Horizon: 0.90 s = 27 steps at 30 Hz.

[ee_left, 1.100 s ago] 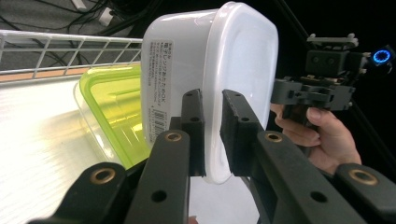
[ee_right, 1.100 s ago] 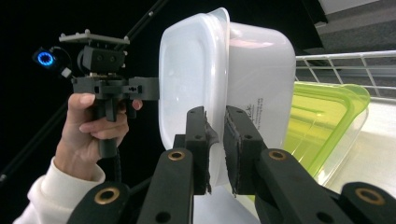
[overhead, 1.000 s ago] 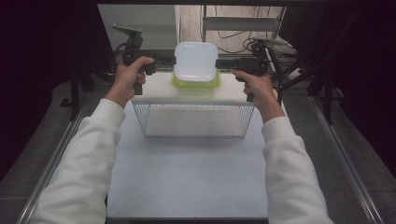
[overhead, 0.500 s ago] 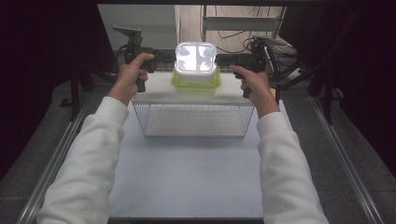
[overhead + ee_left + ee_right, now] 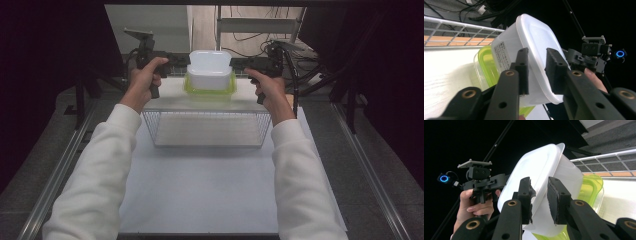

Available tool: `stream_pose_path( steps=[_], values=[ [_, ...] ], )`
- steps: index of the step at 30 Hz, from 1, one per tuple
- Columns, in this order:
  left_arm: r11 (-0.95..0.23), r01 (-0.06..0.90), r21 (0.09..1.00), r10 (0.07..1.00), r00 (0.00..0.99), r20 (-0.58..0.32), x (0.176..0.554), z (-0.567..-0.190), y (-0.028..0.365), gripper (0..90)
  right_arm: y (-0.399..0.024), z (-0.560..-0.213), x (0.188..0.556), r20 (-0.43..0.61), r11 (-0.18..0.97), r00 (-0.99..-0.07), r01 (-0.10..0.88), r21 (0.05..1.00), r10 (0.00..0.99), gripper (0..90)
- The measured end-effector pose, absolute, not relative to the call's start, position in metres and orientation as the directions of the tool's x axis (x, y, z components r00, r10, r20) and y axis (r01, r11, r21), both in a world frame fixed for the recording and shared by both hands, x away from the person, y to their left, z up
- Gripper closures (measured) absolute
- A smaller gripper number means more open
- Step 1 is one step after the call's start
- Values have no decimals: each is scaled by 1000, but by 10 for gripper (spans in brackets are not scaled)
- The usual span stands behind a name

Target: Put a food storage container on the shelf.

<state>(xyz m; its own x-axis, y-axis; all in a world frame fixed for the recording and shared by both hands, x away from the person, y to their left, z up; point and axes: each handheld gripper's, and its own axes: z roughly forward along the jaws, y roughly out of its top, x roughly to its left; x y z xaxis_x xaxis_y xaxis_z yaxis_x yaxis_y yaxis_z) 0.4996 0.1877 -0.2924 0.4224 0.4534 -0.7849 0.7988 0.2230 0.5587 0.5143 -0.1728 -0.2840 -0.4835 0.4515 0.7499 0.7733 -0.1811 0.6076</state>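
- the wire rack (image 5: 207, 127) stands on the white table (image 5: 200, 195), and its white top shelf (image 5: 170, 97) runs wide to both sides of the containers; bare shelf lies left and right of them.
- dark space lies beyond the table edges, with cables and a frame behind the rack.
- the green container (image 5: 210, 89) sits on the shelf near its back edge, roughly centred.
- the white container (image 5: 210, 70) is tipped up on its side, standing in or against the green container, its rimmed opening facing away from the person.
- the left gripper (image 5: 172, 60) comes in from the left, the right gripper (image 5: 242, 63) from the right, both level with the white container and flanking it.
- in the left gripper view the white container (image 5: 536, 57) shows between the left gripper (image 5: 537, 68) jaws, which have just been opening; a gap shows between pads and plastic, so the grip is released.
- in the right gripper view the right gripper (image 5: 539, 200) likewise straddles the white container's (image 5: 541, 172) rim, its jaws just opening, pads parted and not pressing.
- the green container (image 5: 590, 187) shows under the white one there.
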Motion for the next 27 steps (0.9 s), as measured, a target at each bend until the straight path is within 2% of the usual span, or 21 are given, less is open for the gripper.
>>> stream_pose_path(
  steps=[5,12,18,27],
  values=[
    [224,788,574,450,439,-778,499,-292,185,656,-172,-283,513,737,-180,-495,760,624,460,672],
    [218,763,609,465,468,-752,494,-287,185,523,-174,-275,507,684,-160,-535,718,677,495,561],
    [188,722,665,527,498,-689,482,-280,189,456,-180,-267,497,611,-112,-572,674,731,547,503],
    [136,667,732,579,546,-605,455,-275,190,370,-188,-263,478,561,-59,-627,637,768,541,455]
  ],
)
